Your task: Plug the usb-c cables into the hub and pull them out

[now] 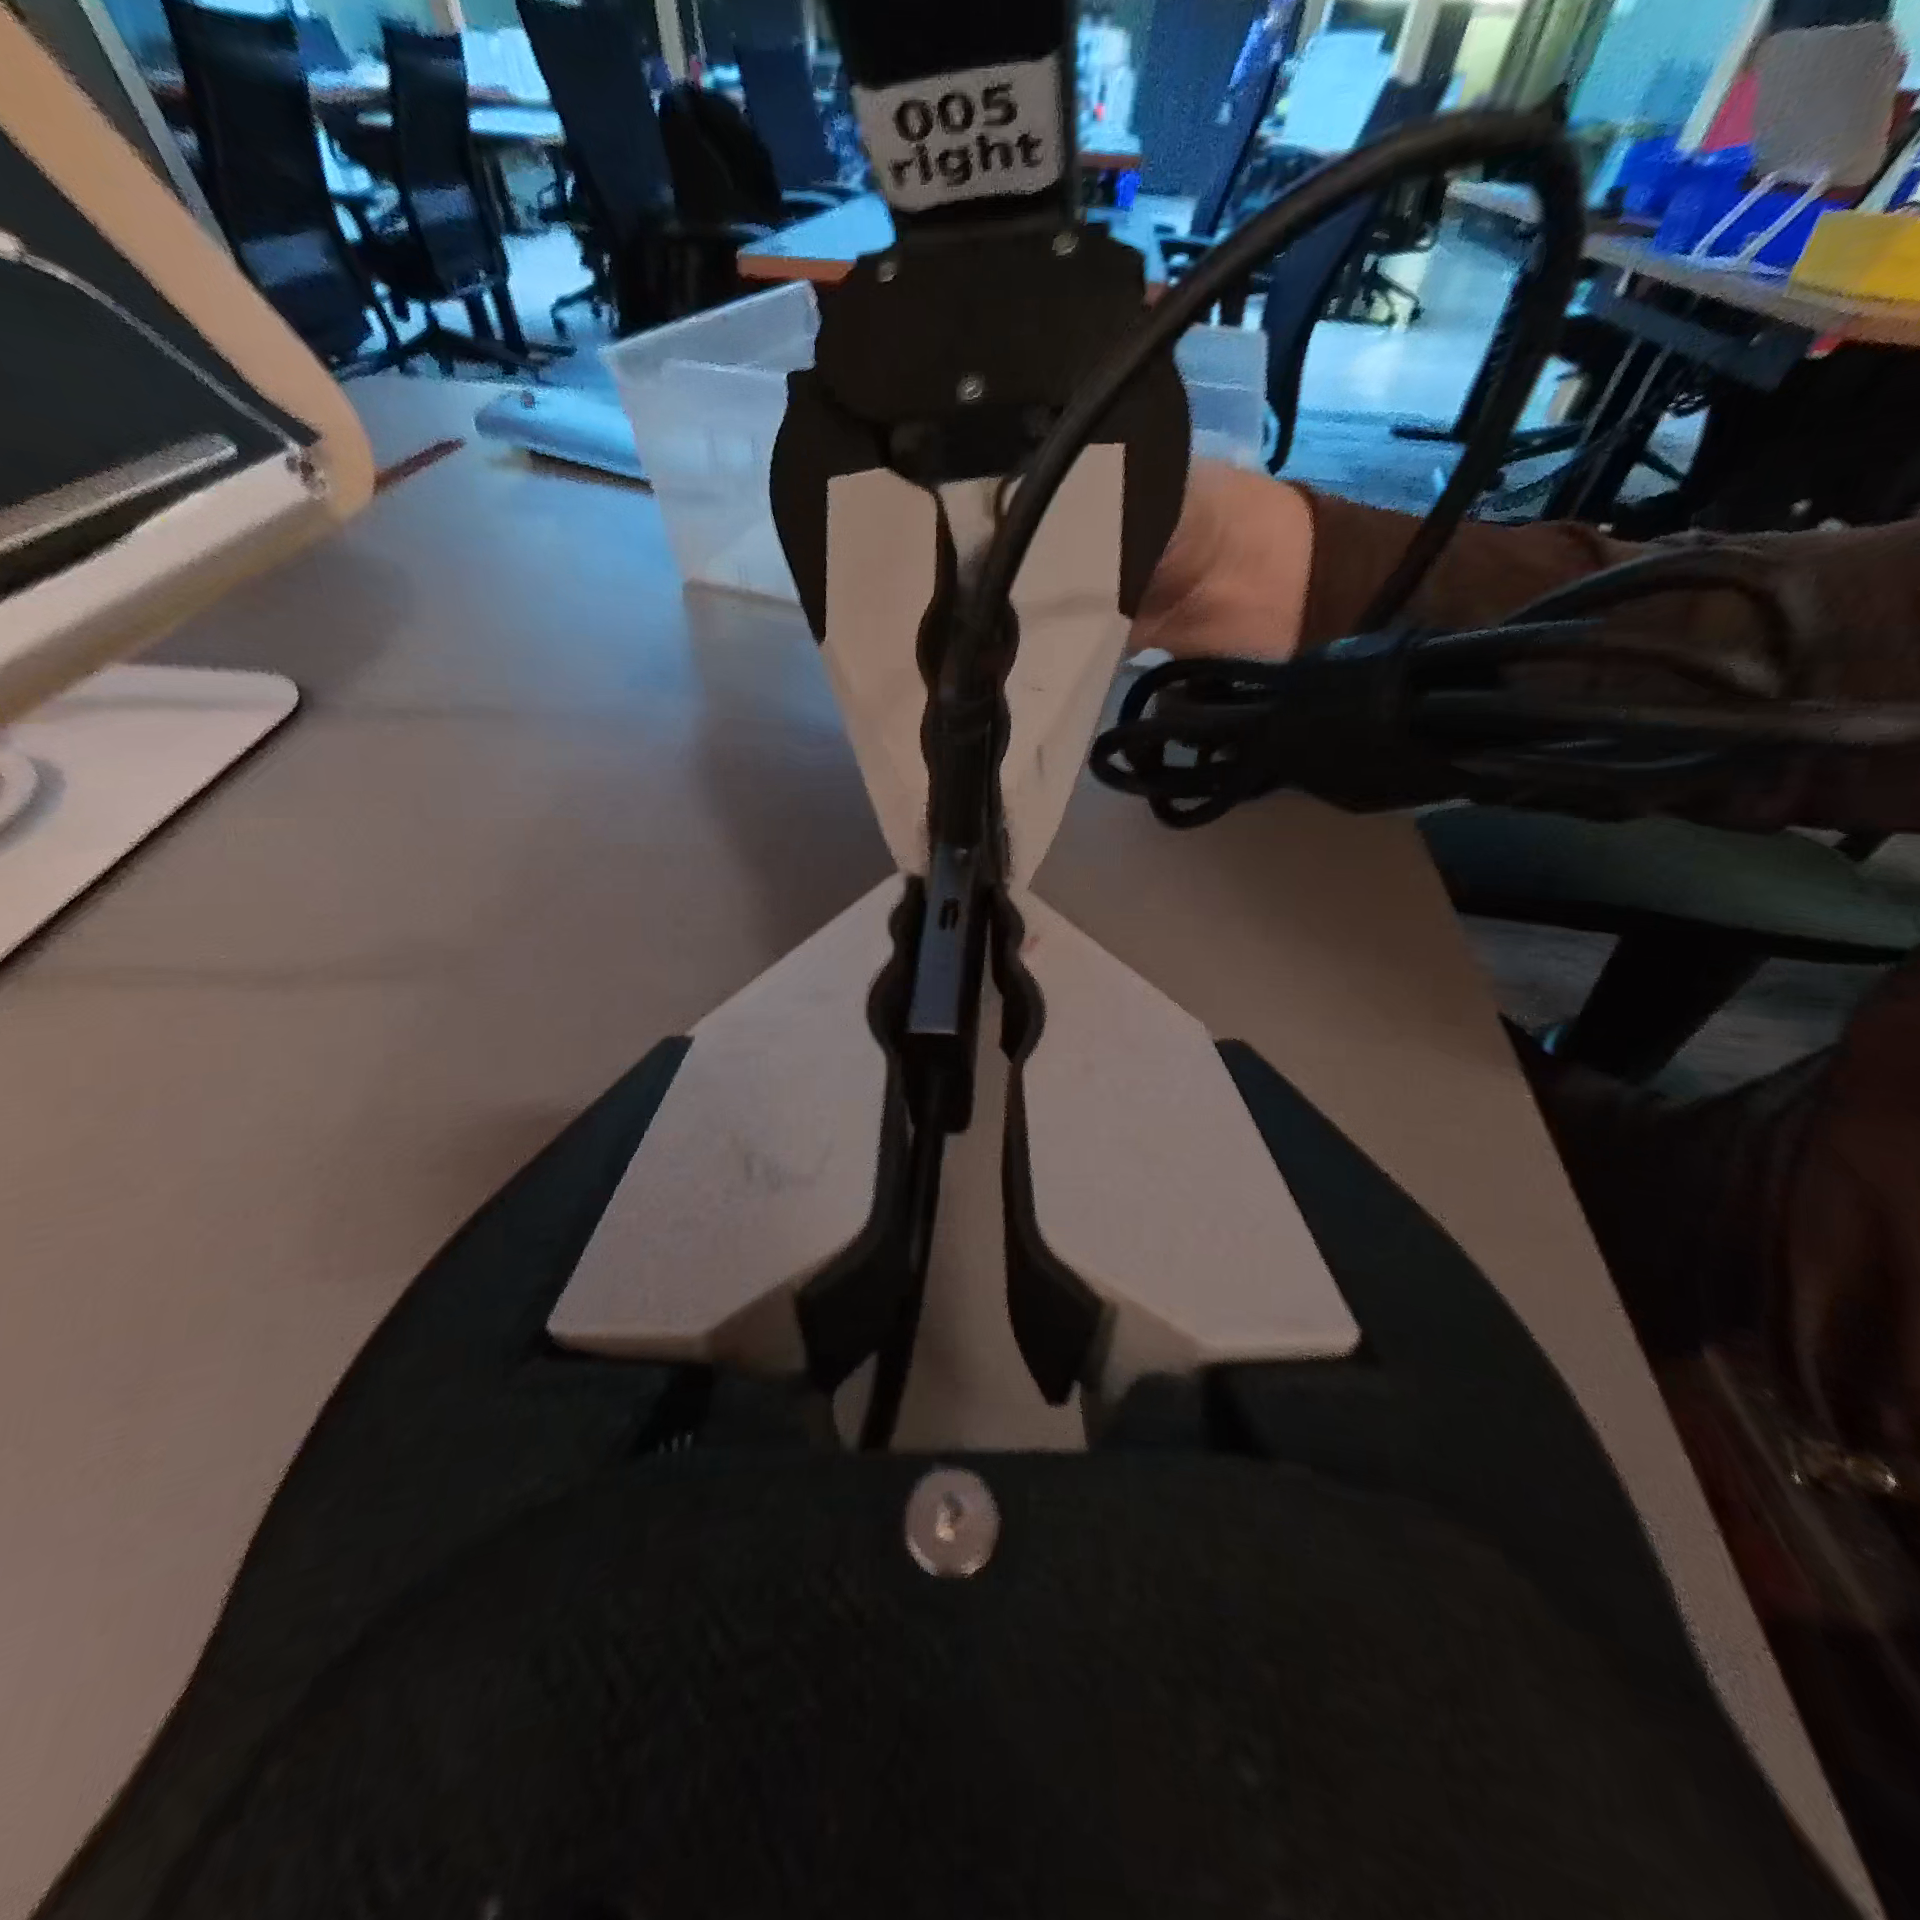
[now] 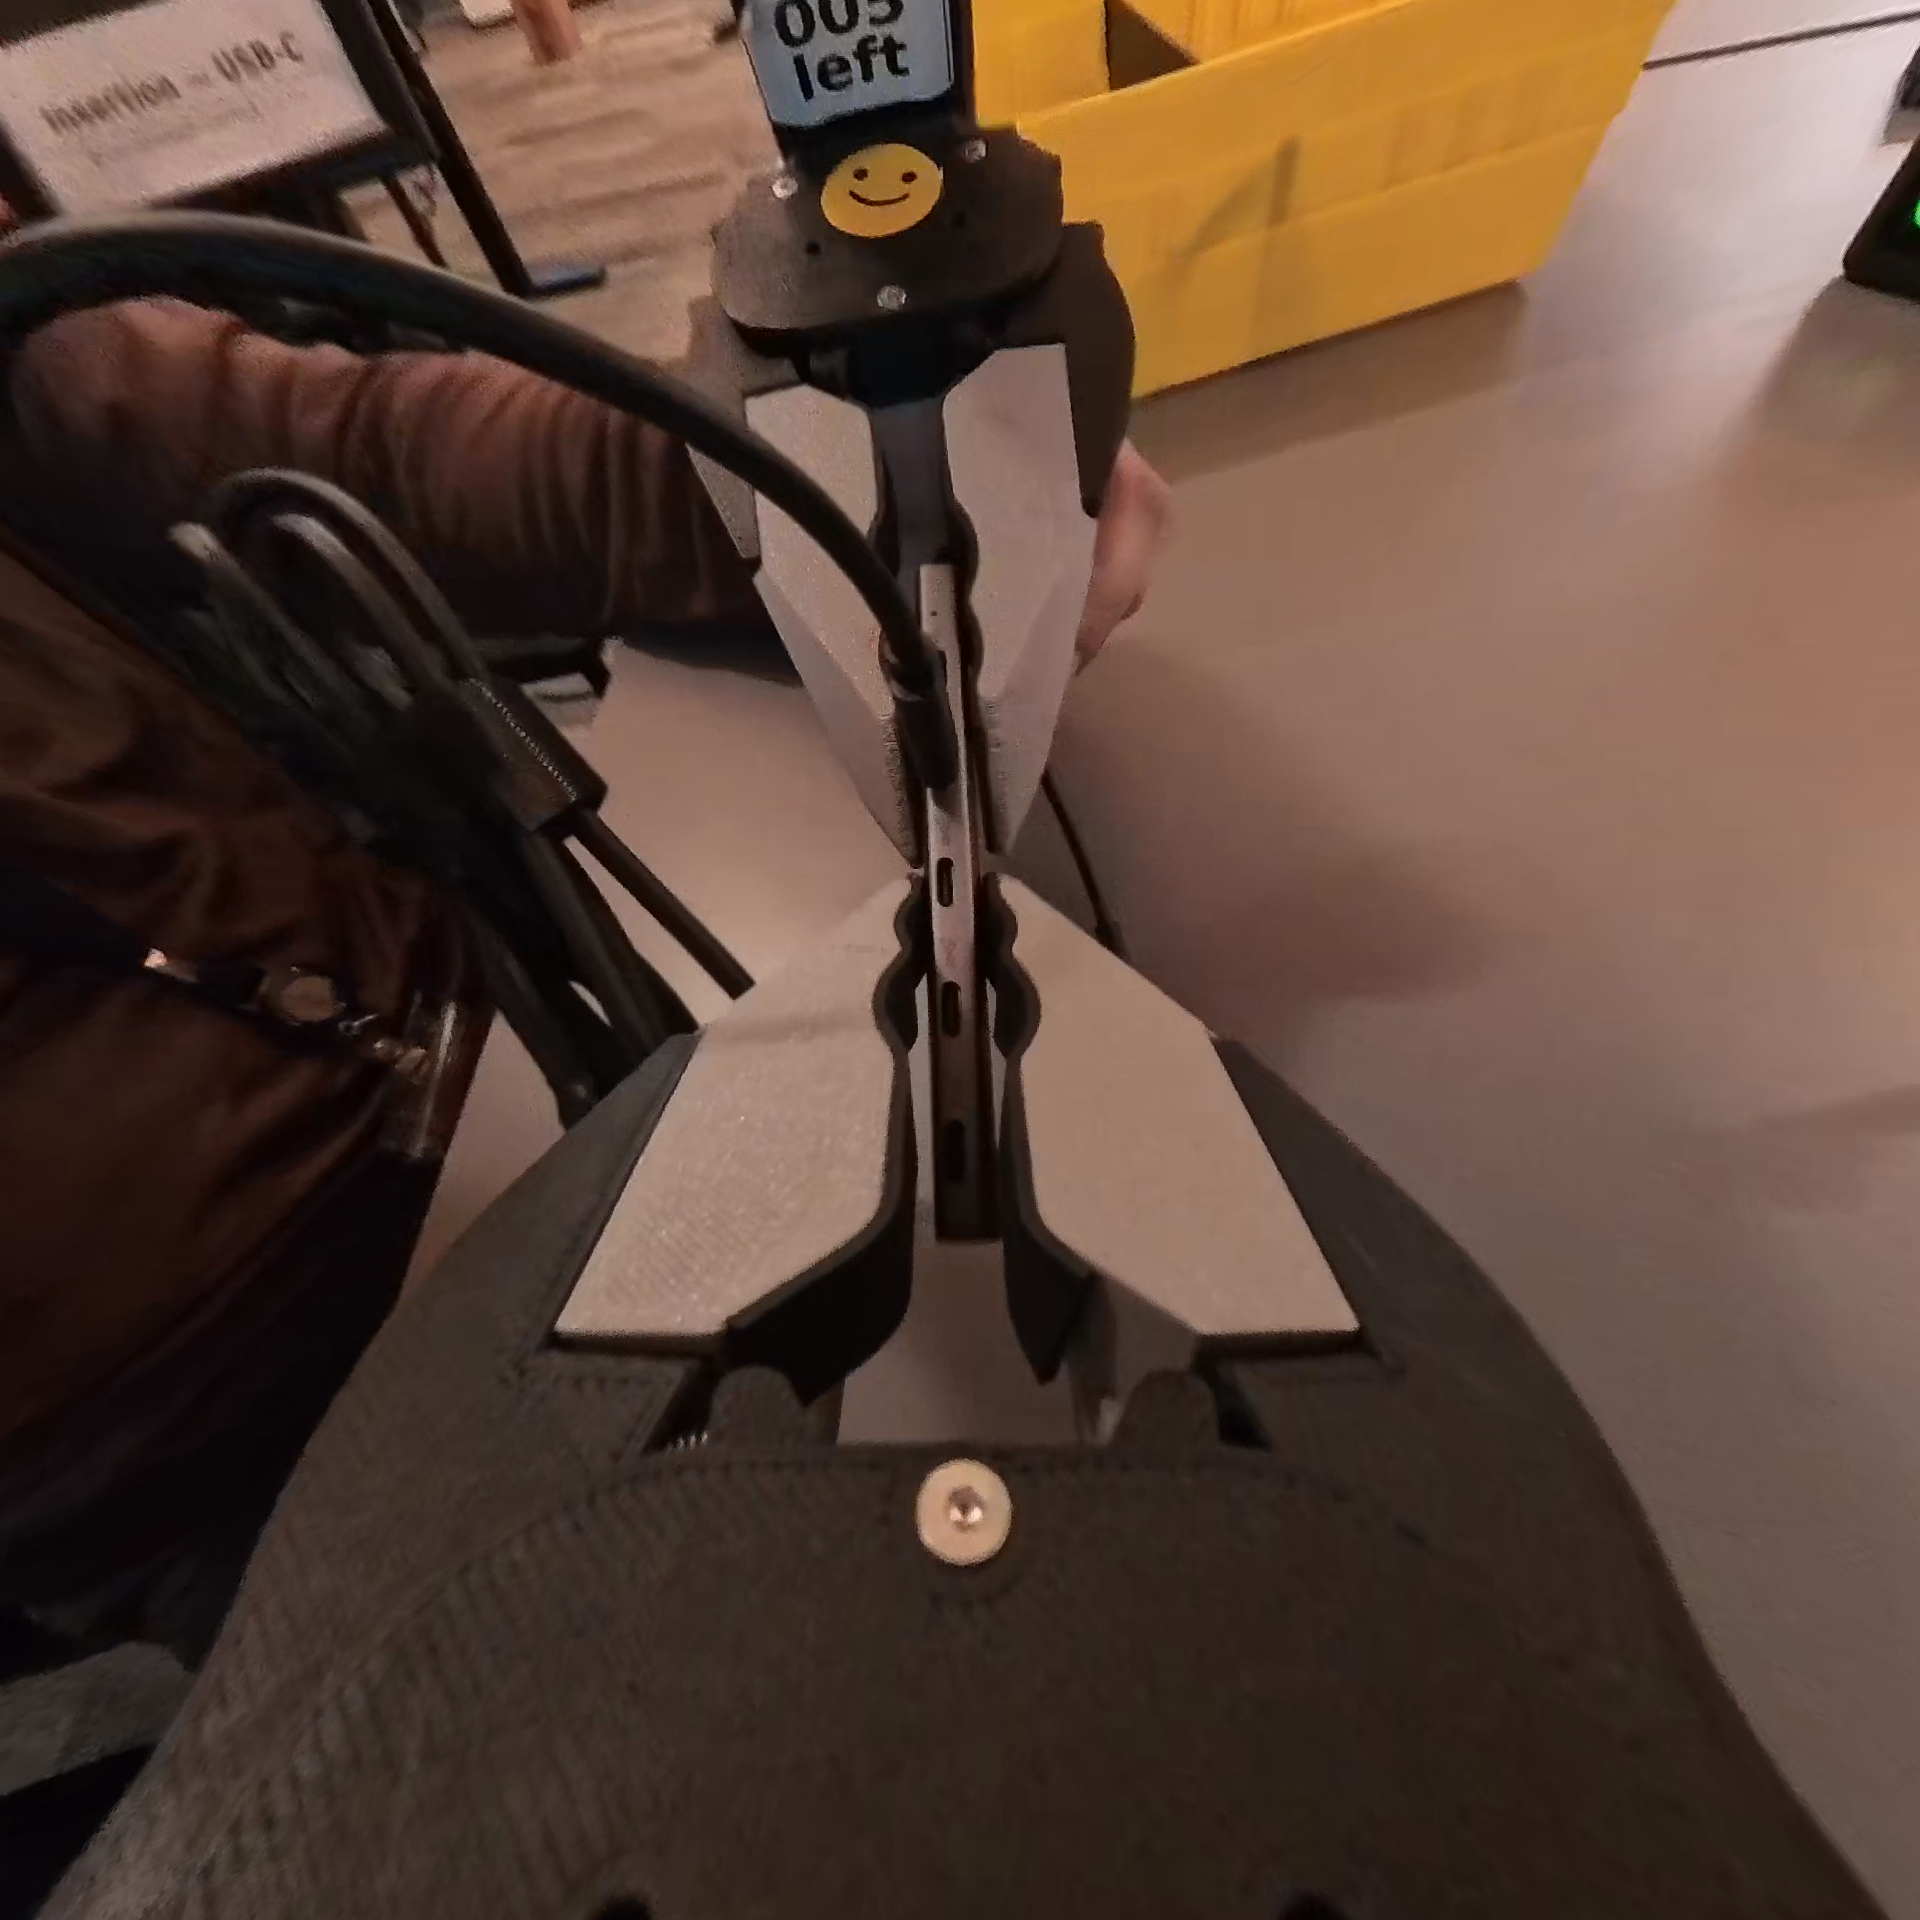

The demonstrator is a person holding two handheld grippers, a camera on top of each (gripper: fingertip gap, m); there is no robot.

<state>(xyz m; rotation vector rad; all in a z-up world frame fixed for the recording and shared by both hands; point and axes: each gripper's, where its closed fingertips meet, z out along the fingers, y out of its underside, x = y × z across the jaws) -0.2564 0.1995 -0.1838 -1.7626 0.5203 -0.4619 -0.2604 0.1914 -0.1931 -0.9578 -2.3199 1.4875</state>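
A slim grey hub [image 2: 956, 1049] with several USB-C ports along its upper edge is held level over the table. My left gripper [image 1: 943, 894] is shut on the hub's end [image 1: 940, 987], and the hub's own lead trails back under that gripper. My right gripper [image 2: 954, 894] faces it tip to tip and is closed along the hub's other part. A black USB-C plug [image 2: 925, 717] stands in a port just past my right fingertips. Its cable [image 1: 1247, 249] arcs up and away to a tied bundle [image 1: 1455, 707]. How deep the plug sits is unclear.
A monitor [image 1: 104, 416] on a white foot [image 1: 125, 748] stands on the table's left, with a clear plastic box [image 1: 717, 416] behind. A yellow bin [image 2: 1299, 156], a sign on a stand [image 2: 177, 104] and a person's brown sleeve [image 2: 364, 468] are close.
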